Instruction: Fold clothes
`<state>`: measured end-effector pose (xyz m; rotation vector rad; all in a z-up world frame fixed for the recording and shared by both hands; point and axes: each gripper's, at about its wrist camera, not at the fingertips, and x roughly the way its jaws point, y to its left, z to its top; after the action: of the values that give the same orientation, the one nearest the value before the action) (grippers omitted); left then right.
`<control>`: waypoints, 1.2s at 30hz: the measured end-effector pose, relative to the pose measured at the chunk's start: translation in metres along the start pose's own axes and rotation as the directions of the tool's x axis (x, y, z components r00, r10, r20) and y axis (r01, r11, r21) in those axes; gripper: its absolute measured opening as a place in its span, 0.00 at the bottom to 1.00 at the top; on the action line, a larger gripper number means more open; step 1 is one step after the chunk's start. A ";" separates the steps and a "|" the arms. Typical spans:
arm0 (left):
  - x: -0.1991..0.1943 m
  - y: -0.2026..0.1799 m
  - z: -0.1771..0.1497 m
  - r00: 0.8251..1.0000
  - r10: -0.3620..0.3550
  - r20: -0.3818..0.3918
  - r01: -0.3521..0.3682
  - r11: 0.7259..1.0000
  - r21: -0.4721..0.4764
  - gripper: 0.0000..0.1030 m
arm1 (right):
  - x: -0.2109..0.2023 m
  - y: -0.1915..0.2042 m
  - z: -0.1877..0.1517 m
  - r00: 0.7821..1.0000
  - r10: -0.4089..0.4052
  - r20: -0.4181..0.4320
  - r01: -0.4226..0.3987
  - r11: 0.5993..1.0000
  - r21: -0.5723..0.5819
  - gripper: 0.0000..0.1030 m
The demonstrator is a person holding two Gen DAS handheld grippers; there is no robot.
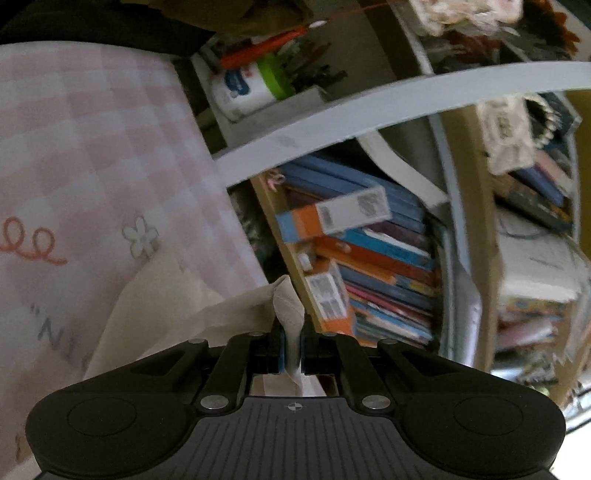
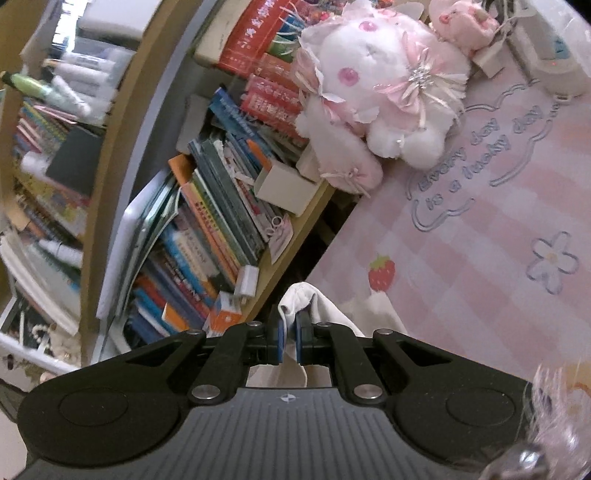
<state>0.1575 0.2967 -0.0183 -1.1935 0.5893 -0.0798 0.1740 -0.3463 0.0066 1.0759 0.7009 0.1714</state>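
A white garment (image 1: 207, 314) trails from my left gripper (image 1: 291, 343), whose blue-padded jaws are shut on a bunched fold of it over the edge of the pink checked tablecloth (image 1: 92, 166). In the right wrist view my right gripper (image 2: 290, 334) is likewise shut on another bunched edge of the white garment (image 2: 325, 306), which hangs down toward the pink checked tablecloth (image 2: 461, 258). The rest of the cloth is hidden under the gripper bodies.
A bookshelf packed with books (image 1: 369, 258) stands just beyond the table edge, also seen as a bookshelf (image 2: 207, 221) in the right view. A white and pink plush toy (image 2: 380, 96) and a small pink plush (image 2: 465, 22) sit at the table's far edge beside a white device (image 2: 554, 62).
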 end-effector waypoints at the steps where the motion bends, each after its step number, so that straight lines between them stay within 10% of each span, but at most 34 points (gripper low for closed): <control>1: 0.005 0.003 0.003 1.000 0.012 0.005 -0.012 1.000 -0.009 0.05 | 0.007 0.000 0.001 1.000 -0.006 0.005 0.006 1.000 -0.002 0.06; 10: 0.057 0.039 0.014 0.984 0.172 -0.046 -0.175 0.983 -0.053 0.05 | 0.078 -0.019 0.005 0.982 -0.190 0.001 0.190 0.982 0.007 0.05; 23: 0.065 0.033 0.021 0.963 0.260 -0.072 -0.257 0.965 0.053 0.16 | 0.118 -0.034 0.017 0.970 -0.240 -0.044 0.239 0.971 -0.017 0.05; 29: 0.035 0.010 0.024 0.952 0.306 0.023 -0.306 0.937 0.170 0.52 | 0.107 -0.025 0.027 0.973 -0.226 -0.036 0.223 0.971 -0.082 0.28; 36: 0.017 -0.018 -0.010 0.946 0.310 0.094 -0.323 0.896 0.306 0.55 | 0.079 0.012 0.023 0.960 -0.255 0.112 0.277 0.914 -0.296 0.54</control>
<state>0.1713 0.2755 -0.0114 -0.7725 0.6980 0.1249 0.2511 -0.3221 -0.0114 0.6741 0.7218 0.0058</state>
